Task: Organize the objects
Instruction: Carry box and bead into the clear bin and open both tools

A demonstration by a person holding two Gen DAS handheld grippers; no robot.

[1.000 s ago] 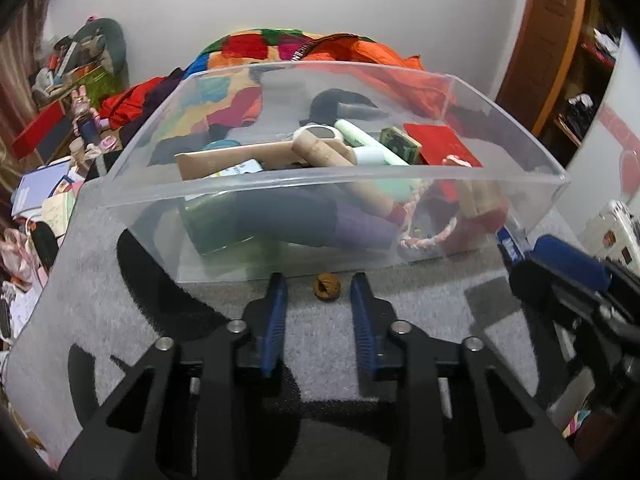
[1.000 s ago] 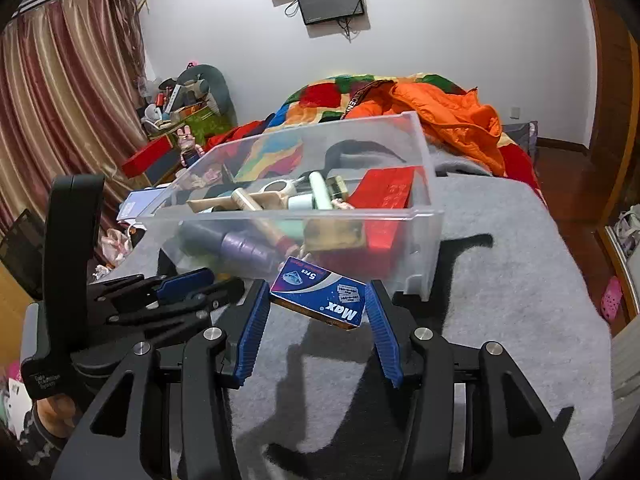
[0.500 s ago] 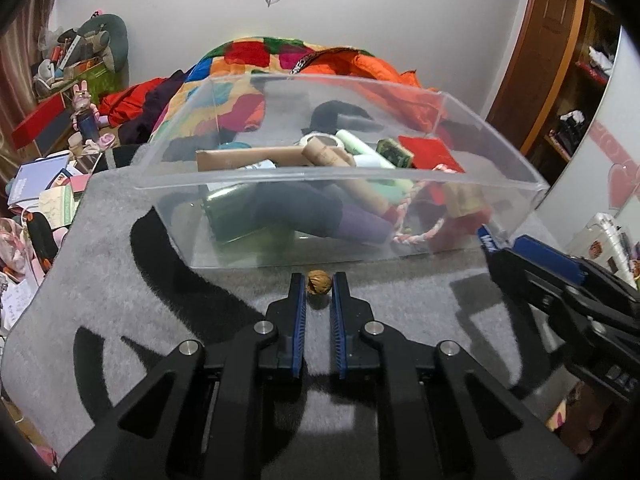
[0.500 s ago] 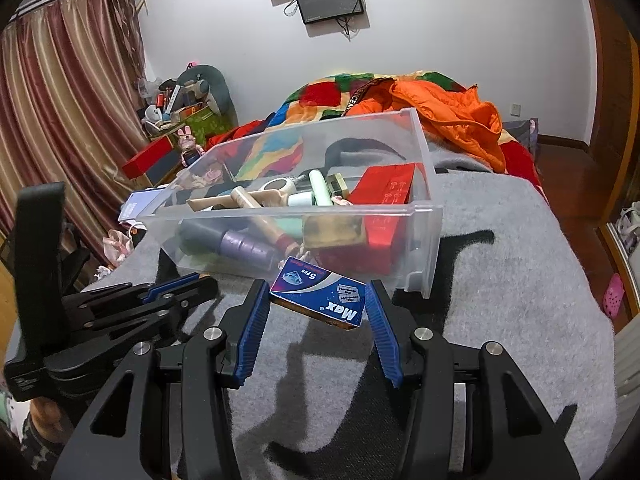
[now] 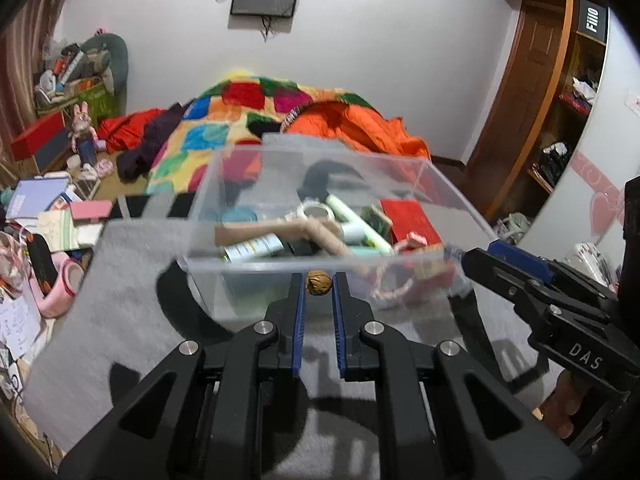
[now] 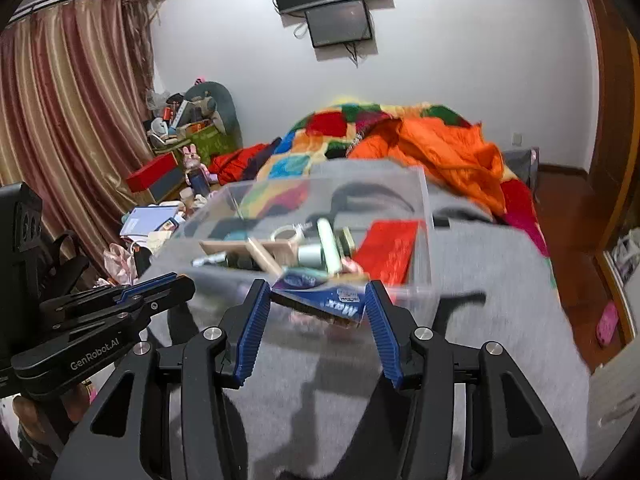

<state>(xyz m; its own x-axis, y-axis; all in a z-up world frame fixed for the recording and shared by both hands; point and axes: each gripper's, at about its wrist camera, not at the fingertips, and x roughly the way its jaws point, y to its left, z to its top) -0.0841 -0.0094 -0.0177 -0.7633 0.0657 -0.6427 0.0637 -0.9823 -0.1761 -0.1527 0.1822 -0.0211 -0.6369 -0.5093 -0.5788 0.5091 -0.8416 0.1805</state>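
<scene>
My left gripper [image 5: 319, 285] is shut on a small brown walnut [image 5: 319, 282] and holds it up at the near rim of a clear plastic bin [image 5: 440, 184]. The bin holds cardboard tubes, a tape roll, a green tube and a red box [image 5: 408, 218]. My right gripper [image 6: 318, 296] is shut on a blue "Max" box [image 6: 324, 300], raised at the near rim of the same bin [image 6: 424, 200]. The right gripper also shows at the right of the left wrist view [image 5: 516, 276], and the left gripper at the left of the right wrist view [image 6: 160, 292].
The bin stands on a grey blanket [image 5: 120, 300]. Behind it lie a patchwork quilt [image 5: 248, 108] and an orange duvet [image 6: 444, 148]. Books and clutter [image 5: 44, 216] cover the floor on the left. A wooden door [image 5: 520, 92] is at the right.
My left gripper closed on the walnut on the blanket and lifted it to the bin's rim. My right gripper rose toward the bin with the blue box.
</scene>
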